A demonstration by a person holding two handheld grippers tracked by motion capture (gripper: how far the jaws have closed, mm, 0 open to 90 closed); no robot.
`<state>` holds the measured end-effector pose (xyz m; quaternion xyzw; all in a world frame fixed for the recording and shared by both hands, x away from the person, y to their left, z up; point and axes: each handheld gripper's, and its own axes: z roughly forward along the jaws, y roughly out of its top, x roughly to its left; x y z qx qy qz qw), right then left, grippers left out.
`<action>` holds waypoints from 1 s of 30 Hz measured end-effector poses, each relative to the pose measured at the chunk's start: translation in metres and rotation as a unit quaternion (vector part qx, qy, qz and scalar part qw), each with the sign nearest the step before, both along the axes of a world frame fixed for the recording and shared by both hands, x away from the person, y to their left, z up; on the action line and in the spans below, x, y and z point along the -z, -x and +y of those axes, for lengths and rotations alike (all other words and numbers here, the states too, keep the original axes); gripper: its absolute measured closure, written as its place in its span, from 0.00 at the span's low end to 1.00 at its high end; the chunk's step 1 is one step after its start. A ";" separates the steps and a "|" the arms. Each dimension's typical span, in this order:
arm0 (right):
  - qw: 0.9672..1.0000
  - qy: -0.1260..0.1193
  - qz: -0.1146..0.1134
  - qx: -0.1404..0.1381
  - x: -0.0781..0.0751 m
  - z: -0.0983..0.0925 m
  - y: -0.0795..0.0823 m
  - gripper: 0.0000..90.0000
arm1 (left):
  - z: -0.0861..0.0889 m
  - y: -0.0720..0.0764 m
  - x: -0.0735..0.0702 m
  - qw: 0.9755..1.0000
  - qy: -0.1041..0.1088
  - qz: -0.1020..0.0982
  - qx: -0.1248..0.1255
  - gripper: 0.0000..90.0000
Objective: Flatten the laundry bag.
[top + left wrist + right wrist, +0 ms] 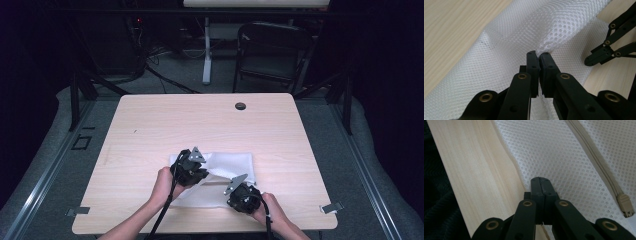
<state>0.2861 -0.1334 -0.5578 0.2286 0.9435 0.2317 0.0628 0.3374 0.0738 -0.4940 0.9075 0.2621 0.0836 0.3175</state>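
Note:
A white mesh bag (235,165) lies on the near middle of the wooden table (150,125). My left gripper (206,174) is shut on a fold of the mesh (554,32) and holds it raised into a ridge above the rest of the bag; its jaws (538,53) pinch the fabric at their tips. My right gripper (227,192) sits low at the bag's near edge, jaws pressed together on the mesh (564,157) beside the bare wood. The left gripper view also shows the right gripper (589,60) at the bag's edge. A beige zipper with its pull (625,206) runs across the bag.
A black round grommet (240,106) sits in the table near its far edge. A dark folding chair (272,50) stands behind the table. Metal clamps (331,207) hold the front corners. Bare wood (474,170) lies left of the bag.

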 end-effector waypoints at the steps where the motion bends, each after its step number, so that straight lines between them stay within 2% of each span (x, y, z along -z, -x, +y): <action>1: 1.000 -0.004 0.004 0.001 0.000 0.000 0.000 1.00 | -0.001 -0.001 -0.002 1.000 -0.001 -0.001 0.001 0.96; 2: 1.000 -0.003 0.014 -0.005 0.000 -0.001 -0.001 1.00 | -0.002 -0.002 -0.004 1.000 -0.001 -0.005 -0.002 0.96; 4: 1.000 -0.011 0.018 -0.004 0.001 -0.002 -0.001 1.00 | -0.003 -0.004 -0.009 1.000 -0.005 -0.006 0.003 0.96; 5: 1.000 -0.005 0.018 -0.007 0.000 -0.002 -0.002 1.00 | -0.003 -0.006 -0.012 1.000 -0.006 -0.009 0.005 0.96; 12: 1.000 -0.015 0.026 -0.005 0.001 -0.001 0.000 1.00 | -0.006 -0.016 -0.027 1.000 -0.024 -0.014 0.001 0.96; 15: 1.000 -0.017 0.025 -0.004 0.001 -0.001 0.001 1.00 | -0.007 -0.022 -0.032 1.000 -0.024 -0.019 -0.006 0.96; 19: 1.000 -0.006 0.027 -0.008 0.000 0.000 0.002 1.00 | -0.008 -0.028 -0.039 0.999 -0.024 -0.027 -0.010 0.96; 20: 1.000 -0.002 0.028 -0.008 -0.001 0.000 0.002 1.00 | -0.009 -0.029 -0.040 0.999 -0.021 -0.026 -0.011 0.96; 22: 0.999 -0.011 0.033 -0.009 0.000 -0.001 0.001 1.00 | -0.009 -0.033 -0.043 0.999 -0.020 -0.025 -0.014 0.96; 27: 0.999 -0.016 0.041 -0.013 0.000 -0.002 0.001 1.00 | -0.010 -0.038 -0.048 0.999 -0.025 -0.029 -0.023 0.96; 30: 0.999 -0.013 0.042 -0.015 0.000 -0.001 0.003 1.00 | -0.011 -0.040 -0.050 0.999 -0.031 -0.025 -0.024 0.96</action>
